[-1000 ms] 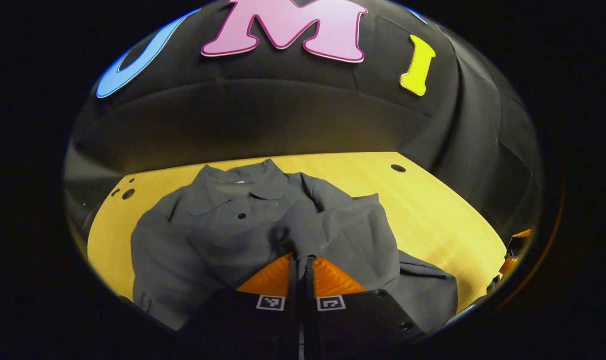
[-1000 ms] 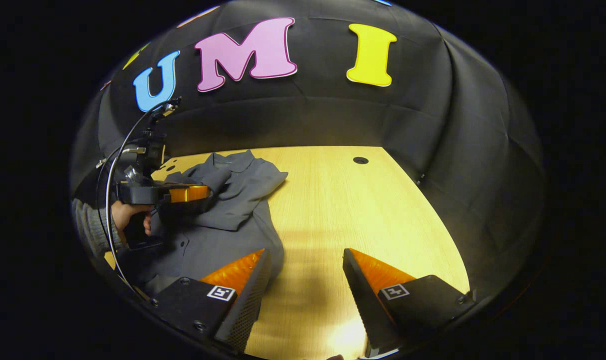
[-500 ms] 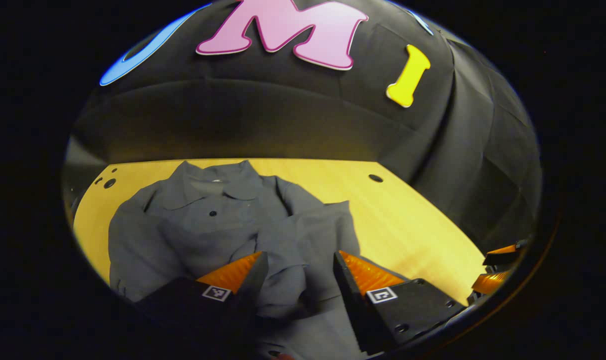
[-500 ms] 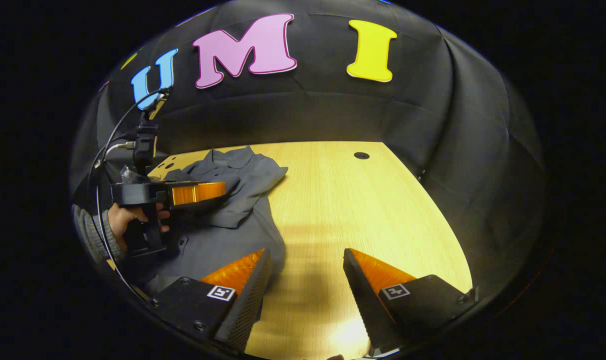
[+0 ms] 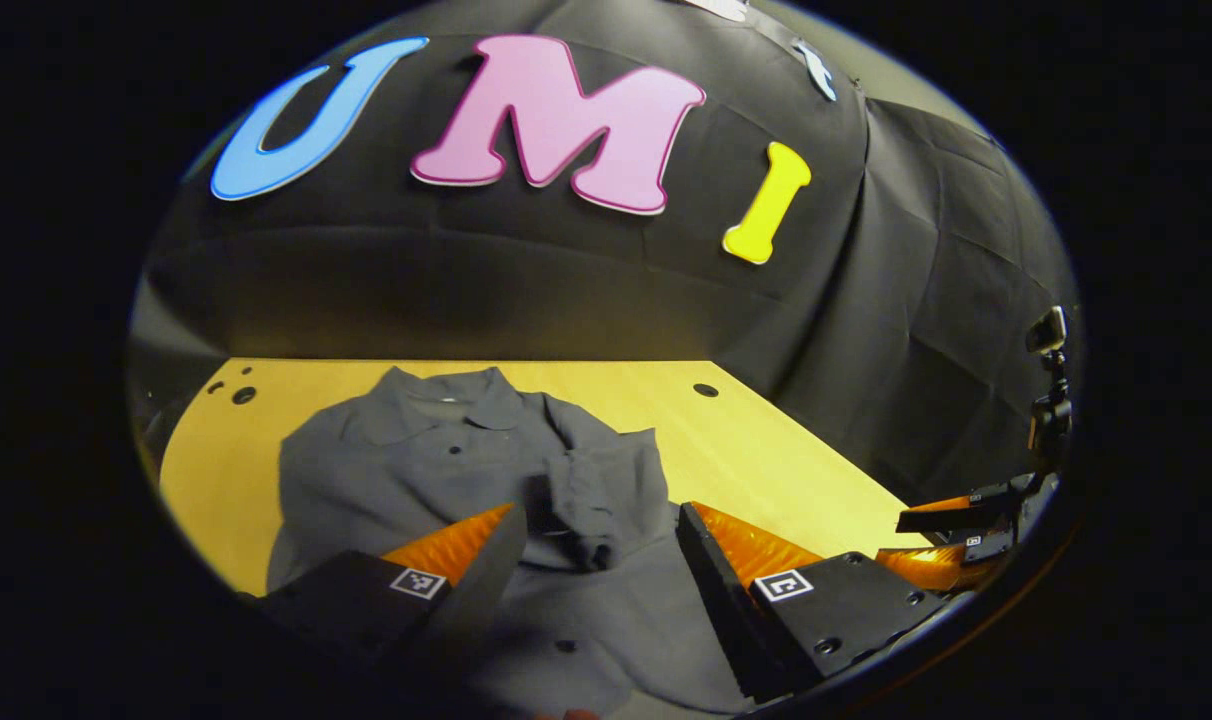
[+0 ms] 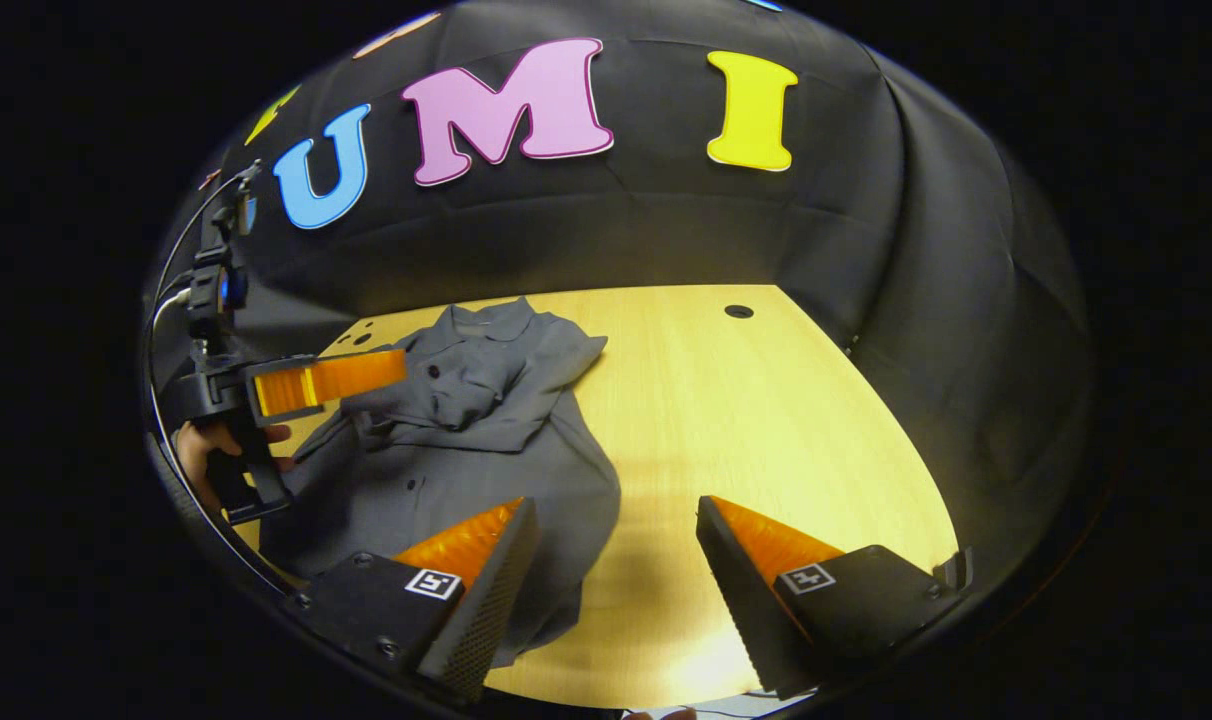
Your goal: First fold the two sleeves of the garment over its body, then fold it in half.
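A grey button-up shirt (image 5: 416, 470) lies collar-away on the wooden table (image 5: 796, 450). One sleeve (image 5: 596, 480) lies crumpled across its body. My left gripper (image 5: 598, 515) is open above the shirt's lower half, and the sleeve lies just beyond its fingertips. In the right gripper view the shirt (image 6: 446, 470) sits at the left with the folded sleeve (image 6: 466, 395) on top. A hand (image 6: 201, 445) holds the left gripper (image 6: 391, 368) above the shirt's left side. My right gripper (image 6: 616, 505) is open over the shirt's hem edge and bare wood, holding nothing. The right gripper (image 5: 896, 538) also shows at the far right.
Bare table (image 6: 766, 420) stretches to the right of the shirt. A round hole (image 6: 738, 311) sits near the far right corner, and small holes (image 5: 238, 392) near the far left. Black cloth walls close in behind and on the right.
My left gripper opened and let go of the sleeve, which now lies over the shirt's body. It then drew back from the shirt. The right gripper stayed open and barely shifted.
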